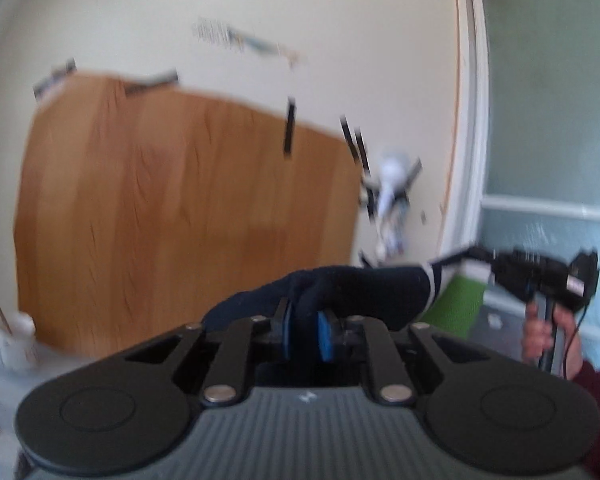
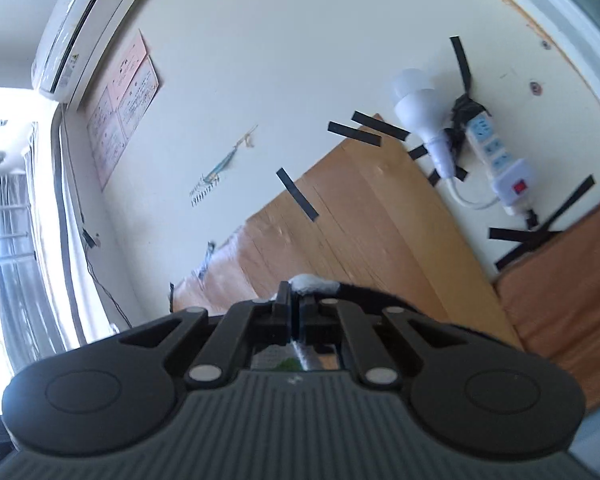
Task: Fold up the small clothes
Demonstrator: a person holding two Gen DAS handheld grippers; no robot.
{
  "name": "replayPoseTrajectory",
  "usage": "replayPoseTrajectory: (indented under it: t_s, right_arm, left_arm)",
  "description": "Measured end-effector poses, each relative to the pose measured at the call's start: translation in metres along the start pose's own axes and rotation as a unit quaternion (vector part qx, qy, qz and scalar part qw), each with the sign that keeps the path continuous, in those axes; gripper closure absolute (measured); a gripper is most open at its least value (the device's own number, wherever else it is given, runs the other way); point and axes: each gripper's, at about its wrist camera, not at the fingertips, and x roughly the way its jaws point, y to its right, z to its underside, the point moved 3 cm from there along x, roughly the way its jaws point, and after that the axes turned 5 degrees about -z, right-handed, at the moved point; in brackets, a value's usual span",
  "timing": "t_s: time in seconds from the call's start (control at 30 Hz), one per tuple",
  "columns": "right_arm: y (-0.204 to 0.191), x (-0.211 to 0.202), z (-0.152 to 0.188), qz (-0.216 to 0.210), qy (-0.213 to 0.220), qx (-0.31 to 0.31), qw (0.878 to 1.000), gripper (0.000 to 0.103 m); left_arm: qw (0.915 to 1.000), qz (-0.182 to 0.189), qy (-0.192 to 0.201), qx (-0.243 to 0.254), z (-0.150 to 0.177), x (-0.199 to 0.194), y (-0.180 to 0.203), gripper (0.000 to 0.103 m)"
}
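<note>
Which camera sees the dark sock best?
The left wrist view: the dark sock stretches across it, from the left gripper to the right gripper. The right wrist view shows only its white end and a dark edge.

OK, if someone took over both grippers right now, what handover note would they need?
Left gripper: shut on one end of the dark sock.
Right gripper: shut on the sock's white-edged end; the person's hand holds it.
The sock hangs stretched in the air between the two grippers, in front of the wooden panel.
Done: sock picked up and stretched out.
Left: fold it and set it down.
</note>
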Motion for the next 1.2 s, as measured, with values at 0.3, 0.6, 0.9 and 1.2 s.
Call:
replayPoseTrajectory:
  t_s: [0.3, 0.6, 0.9, 1.2]
  right_arm:
    - [0.035, -0.096, 0.051, 0.054, -0.047, 0.040, 0.997, 0.097]
    - [0.076, -0.168, 0.059, 0.157, -0.059, 0.063, 0.984, 0.096]
    - [0.105, -0.281, 0.076, 0.334, -0.053, 0.096, 0.936, 0.087]
    - [0.104, -0.158, 0.075, 0.265, -0.135, 0.005, 0.955, 0.055]
  left_arm:
    - [0.9752, 0.065, -0.202, -0.062, 0.136, 0.039, 0.001, 0.090]
    - [0.9639, 0.192, -0.179, 0.047, 0.139, 0.001, 0.029, 0.067]
    - [0.9852, 0.130, -0.110, 0.016, 0.062, 0.066, -0.014, 0.043]
    - [0.9581, 0.027, -0.260, 0.118, 0.124, 0.271, 0.093, 0.057]
